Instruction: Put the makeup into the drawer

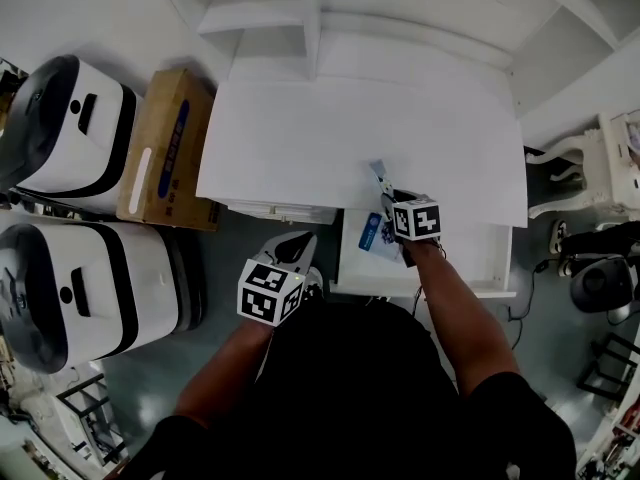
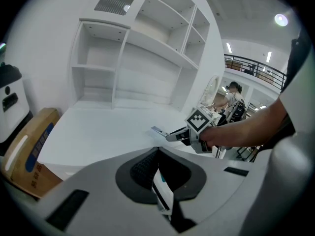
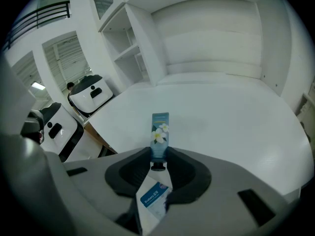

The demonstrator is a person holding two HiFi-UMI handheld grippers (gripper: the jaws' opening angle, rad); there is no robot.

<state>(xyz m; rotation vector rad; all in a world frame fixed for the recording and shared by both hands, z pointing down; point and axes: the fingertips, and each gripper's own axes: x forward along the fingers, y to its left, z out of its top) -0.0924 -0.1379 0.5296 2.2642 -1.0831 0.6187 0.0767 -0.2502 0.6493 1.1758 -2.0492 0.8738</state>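
Note:
A blue makeup tube [image 3: 160, 134] with a white flower on it sticks out past the tips of my right gripper [image 3: 160, 154], which is shut on it, cap end in the hollow of the jaws. In the head view the right gripper [image 1: 388, 200] holds the tube [image 1: 380, 176] over the front edge of the white desk [image 1: 350, 138], above the open drawer [image 1: 480, 258]. A white and blue packet [image 1: 372, 234] lies in the drawer's left part and shows under the jaws [image 3: 153, 200]. My left gripper [image 1: 296, 240] hangs left of the drawer, its tips [image 2: 157, 150] together, holding nothing.
A cardboard box [image 1: 165, 148] and two white machines [image 1: 70, 133] [image 1: 90, 278] stand on the floor left of the desk. White shelves [image 1: 300, 18] rise at the desk's back. A white chair [image 1: 600, 158] and dark gear stand at the right.

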